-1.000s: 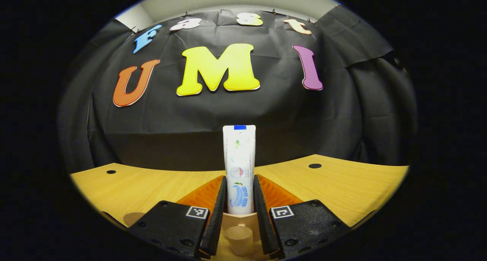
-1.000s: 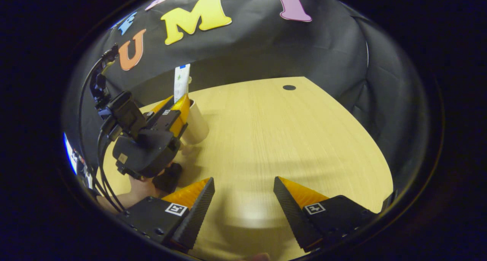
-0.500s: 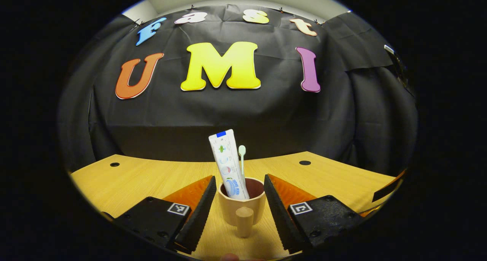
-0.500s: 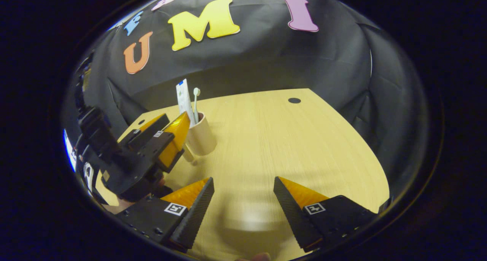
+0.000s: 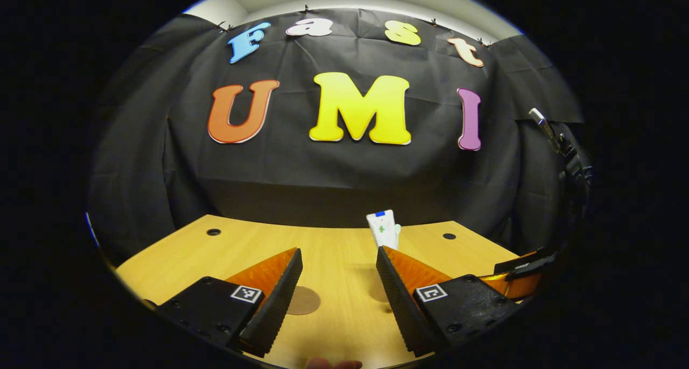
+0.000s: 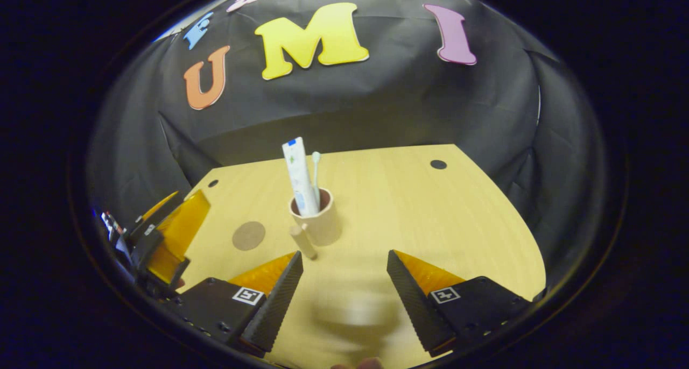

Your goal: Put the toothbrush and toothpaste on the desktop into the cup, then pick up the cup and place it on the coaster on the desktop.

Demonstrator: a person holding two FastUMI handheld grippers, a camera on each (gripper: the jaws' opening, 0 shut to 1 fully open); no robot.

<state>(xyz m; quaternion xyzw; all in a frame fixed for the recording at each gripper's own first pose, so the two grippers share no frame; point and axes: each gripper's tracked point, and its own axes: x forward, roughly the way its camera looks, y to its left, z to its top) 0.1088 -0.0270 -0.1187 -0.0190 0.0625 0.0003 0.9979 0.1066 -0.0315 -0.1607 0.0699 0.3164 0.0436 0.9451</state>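
A tan cup (image 6: 323,226) with a stub handle stands upright on the wooden table (image 6: 430,207). The white toothpaste tube (image 6: 299,178) and a pale toothbrush (image 6: 315,171) stand in it. A round brown coaster (image 6: 248,235) lies flat to the cup's left, apart from it. My right gripper (image 6: 344,261) is open just short of the cup, holding nothing. My left gripper (image 5: 336,261) is open over the coaster (image 5: 302,300). Its right finger hides the cup, and the toothpaste top (image 5: 381,229) pokes up behind that finger. In the right gripper view my left gripper (image 6: 167,240) sits far left.
Small dark holes (image 6: 438,164) mark the table's far corners. Black cloth walls close the table's back and sides. In the left gripper view the other gripper (image 5: 519,275) shows at the right edge. A fingertip (image 5: 334,364) peeks in at the bottom.
My left gripper let go of the toothpaste into the cup, opened, and drew back toward the left. The cup now stands free with both items inside. My right gripper stayed open.
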